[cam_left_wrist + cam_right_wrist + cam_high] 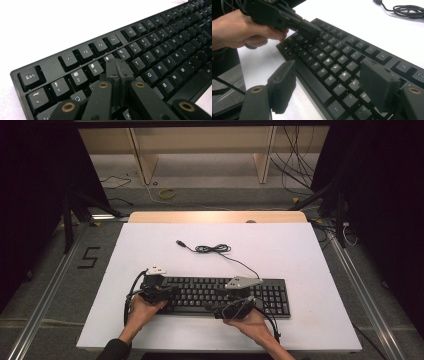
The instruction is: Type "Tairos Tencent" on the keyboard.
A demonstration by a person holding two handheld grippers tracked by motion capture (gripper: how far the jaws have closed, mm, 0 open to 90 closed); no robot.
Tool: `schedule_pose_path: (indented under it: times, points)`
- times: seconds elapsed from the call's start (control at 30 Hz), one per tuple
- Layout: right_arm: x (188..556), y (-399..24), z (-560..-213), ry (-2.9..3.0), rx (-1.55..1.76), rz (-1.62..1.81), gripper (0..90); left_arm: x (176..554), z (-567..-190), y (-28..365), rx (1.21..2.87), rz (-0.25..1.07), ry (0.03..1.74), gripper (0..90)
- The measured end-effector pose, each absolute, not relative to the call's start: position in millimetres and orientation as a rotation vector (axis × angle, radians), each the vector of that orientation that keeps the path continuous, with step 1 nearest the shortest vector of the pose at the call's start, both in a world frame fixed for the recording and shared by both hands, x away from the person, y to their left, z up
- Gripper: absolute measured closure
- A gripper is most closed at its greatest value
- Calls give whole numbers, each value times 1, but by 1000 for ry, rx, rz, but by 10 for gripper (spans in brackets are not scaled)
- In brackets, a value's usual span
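From the high view, you have a black keyboard (225, 295) lying lengthwise across the near half of the white table (300, 260), its cable (215, 249) running off the back edge and ending in a loose coil and plug farther up the board. Your left gripper (167, 292) sits over the keyboard's left end and your right gripper (220, 310) sits over the front edge, a little right of the middle; your forearms come in from the bottom. In the left gripper view, your jaws are pressed flat together with nothing between them, and their joined tips (117, 68) rest down among the number row, touching or just above the keys between 3 and 5, with Esc (30, 76) off to the left. In the right gripper view, your right gripper (325, 86) has its jaws spread wide with nothing between them, one pad over the table just beside the keyboard's front edge and the other over the keys near the right of the letter block. Farther off you see your left hand (239, 30) holding the closed left gripper tip-down on the keys.
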State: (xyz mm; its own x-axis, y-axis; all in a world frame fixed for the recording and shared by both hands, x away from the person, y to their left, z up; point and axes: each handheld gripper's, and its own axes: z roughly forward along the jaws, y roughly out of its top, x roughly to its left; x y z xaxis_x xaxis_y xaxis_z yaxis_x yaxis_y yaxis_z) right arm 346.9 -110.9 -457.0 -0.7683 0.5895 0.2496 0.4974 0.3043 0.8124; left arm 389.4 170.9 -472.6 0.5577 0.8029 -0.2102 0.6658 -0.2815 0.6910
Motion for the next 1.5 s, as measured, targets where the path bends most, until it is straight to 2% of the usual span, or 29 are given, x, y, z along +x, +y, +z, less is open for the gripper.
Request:
schedule_pose_path:
  times: [0.6, 0.97, 1.23, 1.37, 1.5]
  points:
    - [346, -110, -457, 2460, 1020, 1473, 310, 389, -475, 170, 2040, 228, 1166, 888]
    - [348, -107, -460, 2462, 1026, 1471, 321, 383, -469, 174, 2006, 229, 1143, 774]
    - [350, -103, -460, 2466, 1022, 1468, 330, 377, -464, 182, 1955, 184, 1136, 692]
    - [350, -101, -460, 2471, 1018, 1469, 351, 373, -462, 185, 1933, 168, 1129, 627]
    - [352, -99, -460, 2480, 1016, 1455, 386, 369, -460, 186, 1924, 163, 1129, 504]
